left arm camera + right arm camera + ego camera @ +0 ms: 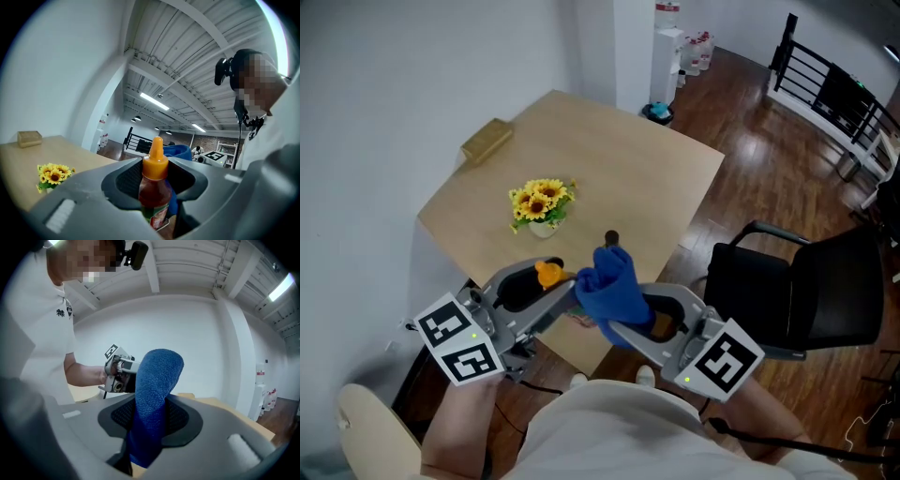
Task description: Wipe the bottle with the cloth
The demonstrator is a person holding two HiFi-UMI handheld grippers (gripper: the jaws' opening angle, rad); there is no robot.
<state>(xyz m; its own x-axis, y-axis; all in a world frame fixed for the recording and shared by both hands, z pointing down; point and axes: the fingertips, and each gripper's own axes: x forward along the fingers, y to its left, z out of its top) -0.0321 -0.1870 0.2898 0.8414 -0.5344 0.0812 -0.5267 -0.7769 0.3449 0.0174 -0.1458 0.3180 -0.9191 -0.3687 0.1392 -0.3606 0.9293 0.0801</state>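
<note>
My left gripper [157, 199] is shut on a small sauce bottle [154, 192] with dark red contents and an orange cap [548, 273]. It holds the bottle above the table's near edge. My right gripper [152, 427] is shut on a folded blue cloth [156, 394], which stands up from between its jaws. In the head view the cloth [614, 289] hangs right beside the bottle, between the two grippers [581, 302]; whether it touches the bottle I cannot tell. The bottle's body is mostly hidden there by the left gripper and the cloth.
A light wooden table [619, 164] carries a small pot of sunflowers [542, 204], a tan box [487, 141] at its far left corner and a small dark object [611, 238]. A black chair [802, 286] stands to the right on the wooden floor.
</note>
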